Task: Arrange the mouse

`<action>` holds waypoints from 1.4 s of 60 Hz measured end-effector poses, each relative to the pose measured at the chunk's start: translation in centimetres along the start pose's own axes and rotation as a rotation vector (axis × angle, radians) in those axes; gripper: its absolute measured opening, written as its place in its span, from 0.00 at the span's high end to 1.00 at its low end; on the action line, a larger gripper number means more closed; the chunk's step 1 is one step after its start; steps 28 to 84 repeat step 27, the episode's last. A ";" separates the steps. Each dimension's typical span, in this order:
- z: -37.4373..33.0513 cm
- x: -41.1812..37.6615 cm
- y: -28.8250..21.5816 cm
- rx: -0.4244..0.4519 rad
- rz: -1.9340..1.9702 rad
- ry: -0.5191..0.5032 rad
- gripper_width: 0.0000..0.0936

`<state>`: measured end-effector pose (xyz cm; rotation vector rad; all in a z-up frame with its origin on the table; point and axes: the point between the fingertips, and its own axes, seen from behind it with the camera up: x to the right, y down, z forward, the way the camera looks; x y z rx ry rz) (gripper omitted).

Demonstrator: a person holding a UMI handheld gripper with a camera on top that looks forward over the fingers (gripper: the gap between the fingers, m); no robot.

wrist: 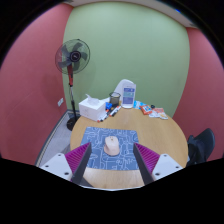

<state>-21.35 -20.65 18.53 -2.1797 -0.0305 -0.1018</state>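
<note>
- The walls are smooth and matte: pink at the sides, pale green (130, 45) behind.
- The tabletop (160, 135) is round, warm brown wood with a smooth face.
- A black pedestal fan (72, 60) with a round wire cage stands on the floor beside the tabletop.
- A blue patterned mouse mat (95, 138), rectangular and flat, lies just ahead of the tool.
- A white box (92, 106) and a white jug-like container (127, 93) sit at the far side; no writing on them is legible.
- The mouse (112, 146), pale, rounded and oval, rests on the mat, its long axis pointing away from the tool.
- The tool (111, 160) is open: its magenta pads (79, 156) stand wide, with the mouse between and slightly beyond them, untouched.
</note>
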 end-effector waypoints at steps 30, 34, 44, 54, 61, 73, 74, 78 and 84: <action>-13.2 -0.6 4.3 0.033 -0.012 0.034 0.10; -13.2 -0.6 4.3 0.033 -0.012 0.034 0.10; -13.2 -0.6 4.3 0.033 -0.012 0.034 0.10; -13.2 -0.6 4.3 0.033 -0.012 0.034 0.10; -13.2 -0.6 4.3 0.033 -0.012 0.034 0.10; -13.2 -0.6 4.3 0.033 -0.012 0.034 0.10; -13.2 -0.6 4.3 0.033 -0.012 0.034 0.10; -13.2 -0.6 4.3 0.033 -0.012 0.034 0.10; -13.2 -0.6 4.3 0.033 -0.012 0.034 0.10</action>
